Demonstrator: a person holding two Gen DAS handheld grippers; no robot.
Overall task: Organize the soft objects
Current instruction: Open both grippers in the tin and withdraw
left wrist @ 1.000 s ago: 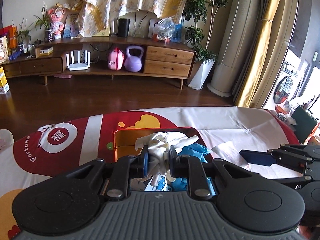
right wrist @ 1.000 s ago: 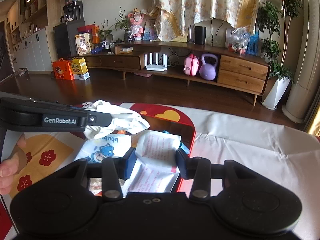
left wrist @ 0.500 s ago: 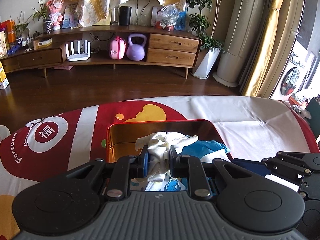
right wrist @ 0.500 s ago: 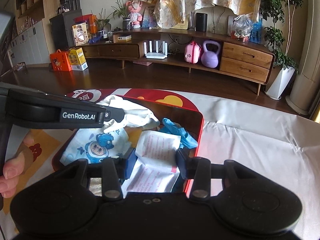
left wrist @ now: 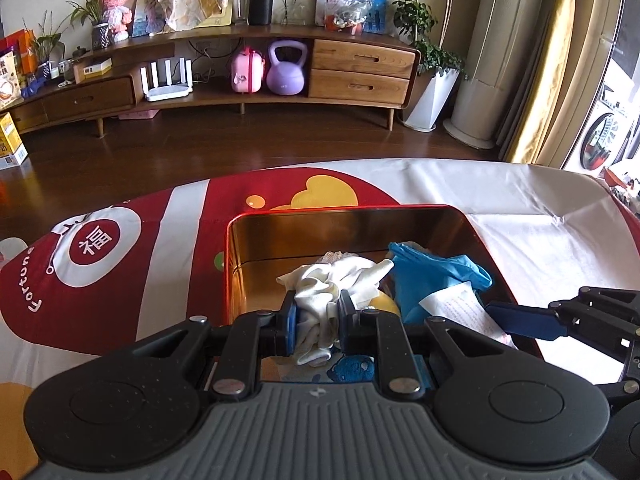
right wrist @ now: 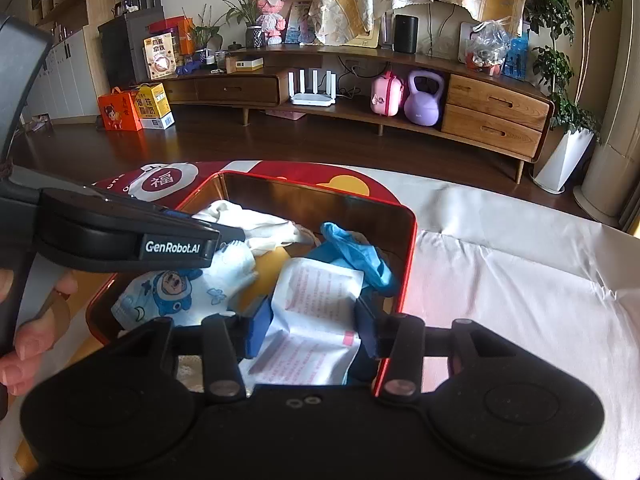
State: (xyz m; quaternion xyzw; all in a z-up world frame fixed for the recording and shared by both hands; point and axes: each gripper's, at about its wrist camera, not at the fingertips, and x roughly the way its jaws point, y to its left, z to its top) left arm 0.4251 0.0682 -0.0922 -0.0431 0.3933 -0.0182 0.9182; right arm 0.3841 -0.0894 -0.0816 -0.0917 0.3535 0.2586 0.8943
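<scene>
Both grippers have sunk into the red tin: left gripper clenches the white glove; right gripper, jaws just widened, releases the paper packet.

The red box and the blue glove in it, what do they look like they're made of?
The red box: probably metal tin, glossy; its gold inner walls mirror the contents. The blue glove: likely thin nitrile or latex, smooth, slightly shiny, limp and crumpled. Neither can be confirmed by sight alone.
</scene>
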